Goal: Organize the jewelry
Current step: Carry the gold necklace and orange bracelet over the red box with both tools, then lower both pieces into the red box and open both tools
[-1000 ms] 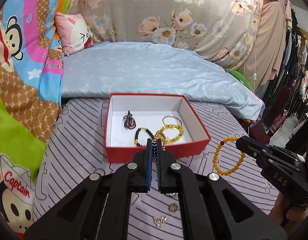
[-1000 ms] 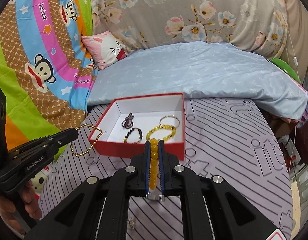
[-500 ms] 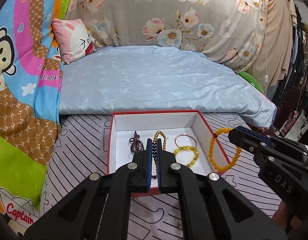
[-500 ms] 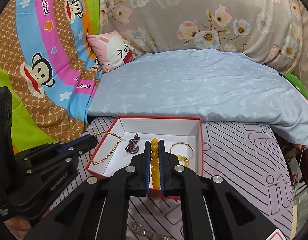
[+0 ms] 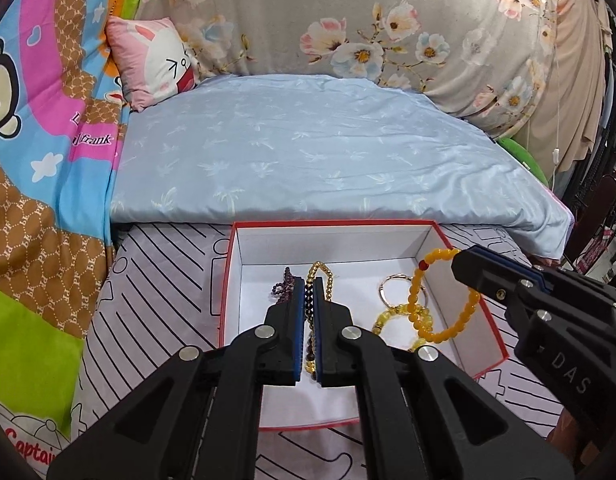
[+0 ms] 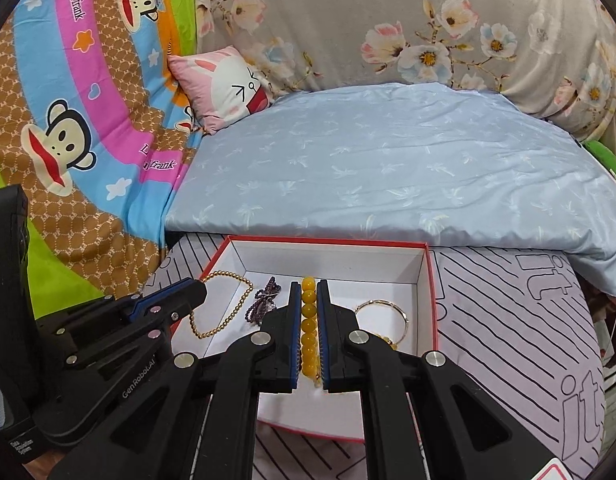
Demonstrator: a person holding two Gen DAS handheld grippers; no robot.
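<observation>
- Two hand-held grippers hang over a red-walled, white-lined cardboard box (image 5: 424, 236) that sits on a pale lilac sheet (image 5: 156, 280) printed with black stripes.
- Far left, a slick cartoon monkey quilt (image 6: 68, 140) rises like a wall; a pink rabbit-face cushion (image 6: 224, 88) leans in the far-left corner.
- Left hand-held gripper (image 5: 308, 284): black plastic with blue pads, tilted downward over the box's left half, its jaws pressed together on a fine gold bead chain (image 6: 220, 312) that droops in a loop toward the box floor.
- Just right of that chain, a knotted cluster of small dark purple beads (image 6: 264, 300) lies on the white floor.
- Right hand-held gripper (image 6: 308, 286): same build, tilted downward over the box's middle, pinching an amber bead bracelet (image 5: 444, 300) of round, glossy beads; its loop dangles above the right half.
- Beneath that loop lie a thin gold bangle (image 6: 384, 312) and a translucent yellow bead bracelet (image 5: 396, 316), touching each other.
- The box's far wall and far-right corner floor are bare; the right wall stands near the dangling loop.
- Beyond the box a wrinkled pale blue quilt (image 6: 388, 168) lies; behind it, grey floral fabric (image 6: 388, 20).
- Right of the box the striped sheet lies open up to the bed's edge.
</observation>
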